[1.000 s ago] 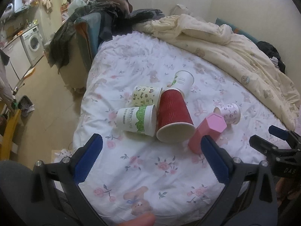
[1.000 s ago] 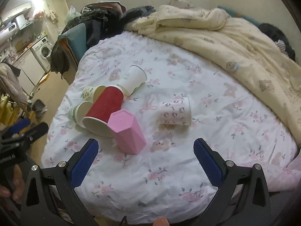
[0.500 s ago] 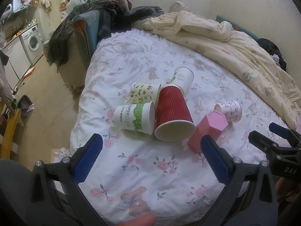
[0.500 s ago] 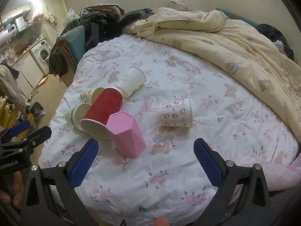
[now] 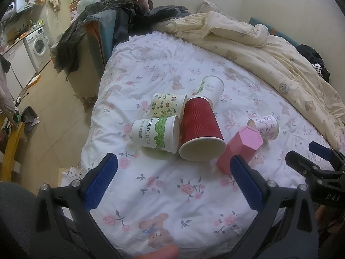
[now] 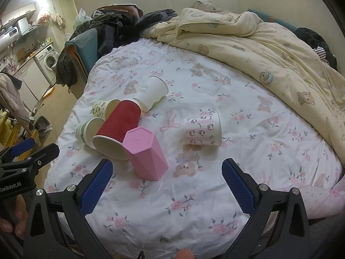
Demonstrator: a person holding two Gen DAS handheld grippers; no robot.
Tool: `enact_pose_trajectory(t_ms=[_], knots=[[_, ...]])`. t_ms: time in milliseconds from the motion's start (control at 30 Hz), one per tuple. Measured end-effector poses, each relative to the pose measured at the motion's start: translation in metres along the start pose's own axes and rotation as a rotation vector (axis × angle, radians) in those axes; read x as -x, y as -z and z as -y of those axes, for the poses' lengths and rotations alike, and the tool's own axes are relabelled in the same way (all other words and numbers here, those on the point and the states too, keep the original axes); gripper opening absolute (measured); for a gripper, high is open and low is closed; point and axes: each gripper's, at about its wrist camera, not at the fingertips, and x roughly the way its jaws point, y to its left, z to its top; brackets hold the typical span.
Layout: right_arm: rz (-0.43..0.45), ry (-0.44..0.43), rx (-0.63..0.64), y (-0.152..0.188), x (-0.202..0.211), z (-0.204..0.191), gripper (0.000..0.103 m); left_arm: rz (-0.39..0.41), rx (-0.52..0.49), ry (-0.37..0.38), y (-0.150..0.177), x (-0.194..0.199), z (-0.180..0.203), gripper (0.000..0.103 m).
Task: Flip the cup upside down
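Several cups lie on a floral bedsheet. A red ribbed cup lies on its side, mouth toward me. Beside it lie a green-print paper cup, a yellow patterned cup and a white cup. A pink hexagonal cup stands mouth down, leaning. A small pink-print cup lies on its side. My left gripper is open and empty before the cups. My right gripper is open and empty near the pink cup.
A cream quilt is bunched along the back and right of the bed. Dark clothes are heaped on a chair at the bed's far left corner. The floor drops away left, with a washing machine beyond.
Both grippers have drawn back and risen slightly, so the cups sit a little farther off in both views. The cups have not moved. Both grippers stay open.
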Motion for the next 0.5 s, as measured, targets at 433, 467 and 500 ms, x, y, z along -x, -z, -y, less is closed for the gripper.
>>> enact_pose_trajectory(t_ms=[433, 467, 500], knots=[[0.000, 0.001, 0.001, -0.0001, -0.0002, -0.0005, 0.103, -0.001, 0.003, 0.001, 0.0009, 0.0001, -0.0031, 0.103], [-0.001, 0.001, 0.001, -0.0001, -0.0003, -0.0005, 0.103, -0.002, 0.003, 0.001, 0.0006, 0.0001, -0.0028, 0.103], [-0.001, 0.001, 0.000, -0.0002, -0.0002, -0.0004, 0.103, -0.002, 0.003, 0.001, 0.0004, 0.0001, -0.0027, 0.103]])
